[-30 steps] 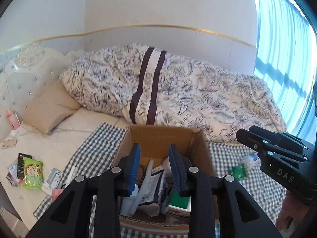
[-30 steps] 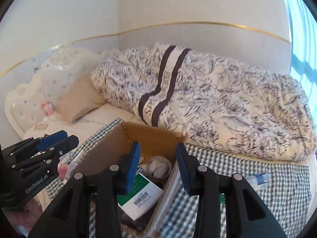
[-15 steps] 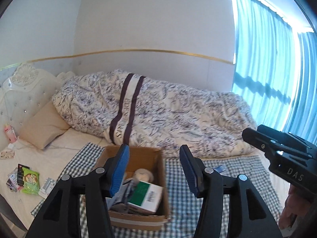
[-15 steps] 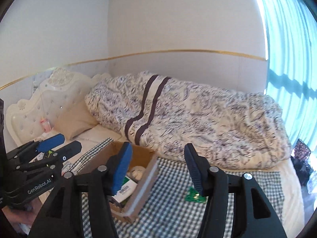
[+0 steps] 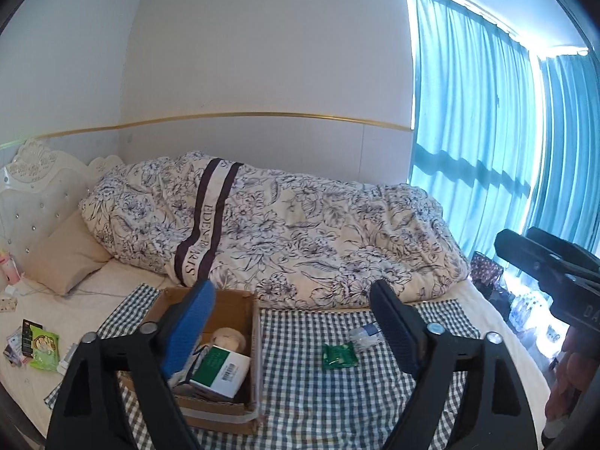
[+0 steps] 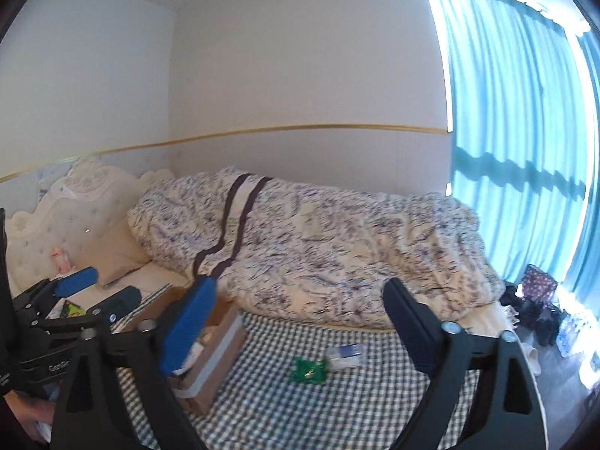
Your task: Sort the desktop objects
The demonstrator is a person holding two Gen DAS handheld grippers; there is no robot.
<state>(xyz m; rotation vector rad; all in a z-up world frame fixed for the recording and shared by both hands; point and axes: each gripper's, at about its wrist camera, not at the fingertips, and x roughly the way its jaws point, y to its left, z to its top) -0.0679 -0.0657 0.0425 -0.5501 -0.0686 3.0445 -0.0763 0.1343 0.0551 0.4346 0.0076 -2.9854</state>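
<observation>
I hold my left gripper [image 5: 292, 322] and right gripper [image 6: 300, 322] wide and empty above the checked cloth [image 5: 337, 393], because the green packet [image 5: 338, 355] lies outside the cardboard box [image 5: 225, 416].

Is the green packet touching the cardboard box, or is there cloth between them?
Apart. The left wrist view shows the green packet lying on the checked cloth, with a wide strip of bare cloth separating it from the cardboard box.

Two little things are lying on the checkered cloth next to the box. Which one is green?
The flat green packet is the green one. The clear plastic wrapper with a blue label lies just beyond it, nearer the flowery quilt.
</observation>
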